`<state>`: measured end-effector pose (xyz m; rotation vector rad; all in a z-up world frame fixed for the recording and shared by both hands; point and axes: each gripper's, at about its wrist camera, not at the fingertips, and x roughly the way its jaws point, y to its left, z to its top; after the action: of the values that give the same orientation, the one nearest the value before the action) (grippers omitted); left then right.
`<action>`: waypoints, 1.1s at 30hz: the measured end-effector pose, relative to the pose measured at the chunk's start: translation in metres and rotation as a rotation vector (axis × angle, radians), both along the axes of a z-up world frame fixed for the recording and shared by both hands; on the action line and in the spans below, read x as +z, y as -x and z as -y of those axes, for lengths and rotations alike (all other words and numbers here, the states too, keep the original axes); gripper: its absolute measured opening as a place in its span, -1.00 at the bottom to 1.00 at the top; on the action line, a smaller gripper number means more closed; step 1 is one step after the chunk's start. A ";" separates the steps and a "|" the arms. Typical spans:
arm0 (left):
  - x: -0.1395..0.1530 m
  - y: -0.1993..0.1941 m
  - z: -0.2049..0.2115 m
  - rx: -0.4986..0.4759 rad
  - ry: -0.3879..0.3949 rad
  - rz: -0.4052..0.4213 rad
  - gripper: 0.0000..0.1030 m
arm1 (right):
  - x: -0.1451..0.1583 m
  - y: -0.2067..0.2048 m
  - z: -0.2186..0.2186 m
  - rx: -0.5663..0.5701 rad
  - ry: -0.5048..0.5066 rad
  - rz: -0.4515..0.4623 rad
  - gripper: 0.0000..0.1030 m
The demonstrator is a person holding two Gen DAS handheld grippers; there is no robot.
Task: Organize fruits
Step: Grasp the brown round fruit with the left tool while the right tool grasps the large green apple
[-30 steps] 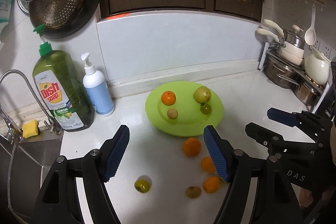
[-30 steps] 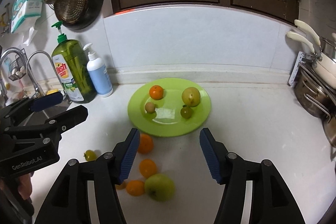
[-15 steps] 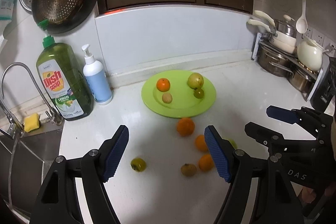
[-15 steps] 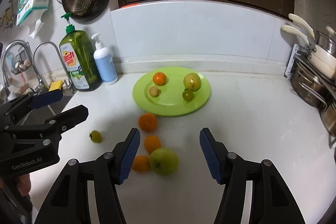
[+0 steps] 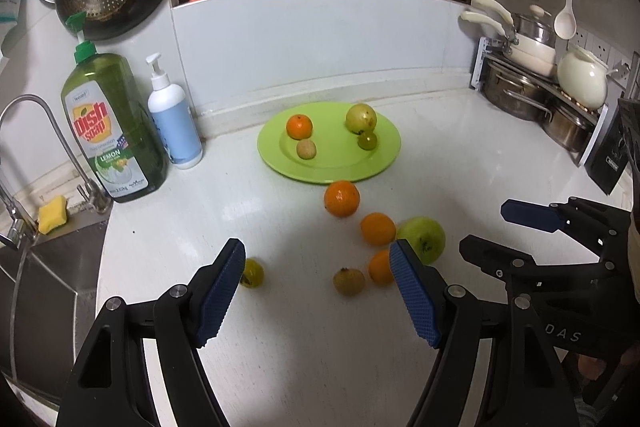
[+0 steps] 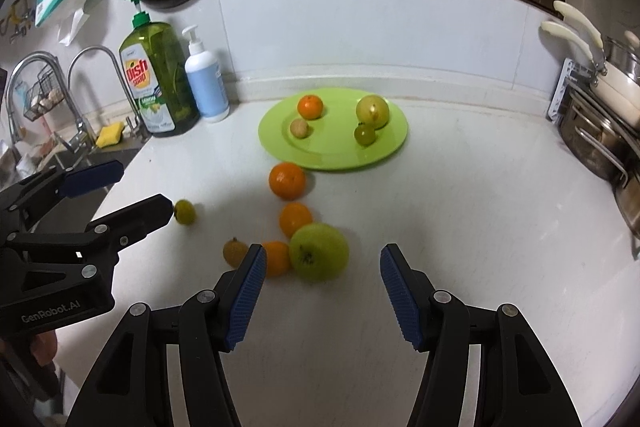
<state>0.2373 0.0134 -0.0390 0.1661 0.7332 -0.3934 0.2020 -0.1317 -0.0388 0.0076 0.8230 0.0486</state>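
A lime green plate point(image 5: 340, 167) point(image 6: 340, 155) on the white counter holds an orange, a yellow-green apple, a small green fruit and a small tan fruit. In front of it lie loose fruits: a large orange point(image 5: 341, 198) point(image 6: 287, 180), two smaller oranges point(image 5: 377, 228) point(image 6: 295, 218), a green apple point(image 5: 425, 239) point(image 6: 319, 257), a small brown fruit point(image 5: 349, 281) point(image 6: 235, 251) and a small yellow-green fruit point(image 5: 252, 272) point(image 6: 185, 212). My left gripper point(image 5: 318, 291) is open and empty above the counter, short of the loose fruits. My right gripper point(image 6: 322, 291) is open and empty, just short of the green apple.
A green dish soap bottle point(image 5: 110, 131) and a white pump bottle point(image 5: 174, 119) stand at the back left beside the sink and tap point(image 5: 24, 155). Pots on a rack point(image 5: 540, 87) stand at the right. Pans hang on the wall.
Both grippers have pulled back and risen from the plate, so the fruits look farther away and the green apple has come into the left wrist view. Both stay open.
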 end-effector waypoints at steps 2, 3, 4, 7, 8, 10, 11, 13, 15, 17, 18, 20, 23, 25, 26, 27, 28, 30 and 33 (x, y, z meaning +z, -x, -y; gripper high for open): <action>-0.004 0.001 0.000 -0.002 -0.005 -0.008 0.44 | -0.004 0.002 -0.001 0.005 0.001 -0.008 0.16; -0.006 0.002 0.000 -0.003 -0.007 -0.009 0.44 | -0.005 0.002 -0.002 0.007 0.003 -0.012 0.16; -0.008 0.003 0.000 -0.002 -0.010 -0.008 0.44 | -0.008 0.003 -0.003 0.009 0.006 -0.017 0.16; -0.014 0.006 0.000 -0.004 -0.020 -0.006 0.44 | -0.012 0.004 -0.004 0.015 0.013 -0.029 0.16; -0.017 0.006 0.000 -0.007 -0.021 -0.007 0.44 | -0.014 0.003 -0.004 0.017 0.016 -0.032 0.16; -0.022 0.007 0.000 -0.012 -0.026 -0.010 0.44 | -0.018 0.003 -0.004 0.020 0.018 -0.042 0.16; -0.024 0.007 0.000 -0.016 -0.028 -0.010 0.44 | -0.019 0.002 -0.005 0.021 0.018 -0.046 0.16; -0.030 0.008 0.002 -0.023 -0.038 -0.009 0.44 | -0.023 0.001 -0.005 0.024 0.021 -0.058 0.16; -0.034 0.009 0.003 -0.035 -0.046 -0.009 0.44 | -0.026 -0.001 -0.005 0.026 0.021 -0.065 0.16; -0.038 0.008 0.004 -0.042 -0.052 -0.007 0.44 | -0.029 -0.003 -0.005 0.029 0.026 -0.073 0.16; -0.040 0.008 0.004 -0.045 -0.054 -0.007 0.43 | -0.030 -0.004 -0.005 0.030 0.028 -0.077 0.16; -0.045 0.006 0.006 -0.054 -0.059 -0.010 0.43 | -0.034 -0.007 -0.005 0.033 0.033 -0.089 0.16; -0.052 0.002 0.009 -0.063 -0.069 -0.024 0.43 | -0.038 -0.012 -0.004 0.039 0.036 -0.102 0.16; -0.056 -0.003 0.010 -0.068 -0.074 -0.035 0.43 | -0.041 -0.015 -0.004 0.042 0.037 -0.111 0.16; -0.057 -0.005 0.011 -0.070 -0.075 -0.040 0.43 | -0.043 -0.017 -0.003 0.043 0.036 -0.117 0.16; -0.059 -0.006 0.012 -0.072 -0.077 -0.043 0.43 | -0.044 -0.019 -0.003 0.045 0.035 -0.121 0.16; -0.060 -0.009 0.012 -0.074 -0.079 -0.047 0.43 | -0.046 -0.022 -0.003 0.047 0.035 -0.128 0.16; -0.063 -0.013 0.013 -0.080 -0.083 -0.054 0.43 | -0.049 -0.025 -0.003 0.050 0.033 -0.136 0.16; -0.068 -0.018 0.016 -0.092 -0.087 -0.071 0.40 | -0.053 -0.031 -0.004 0.056 0.030 -0.153 0.16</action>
<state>0.2553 -0.0030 -0.1069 0.2702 0.8148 -0.4574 0.2332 -0.1281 -0.0921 -0.0400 0.9766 0.0895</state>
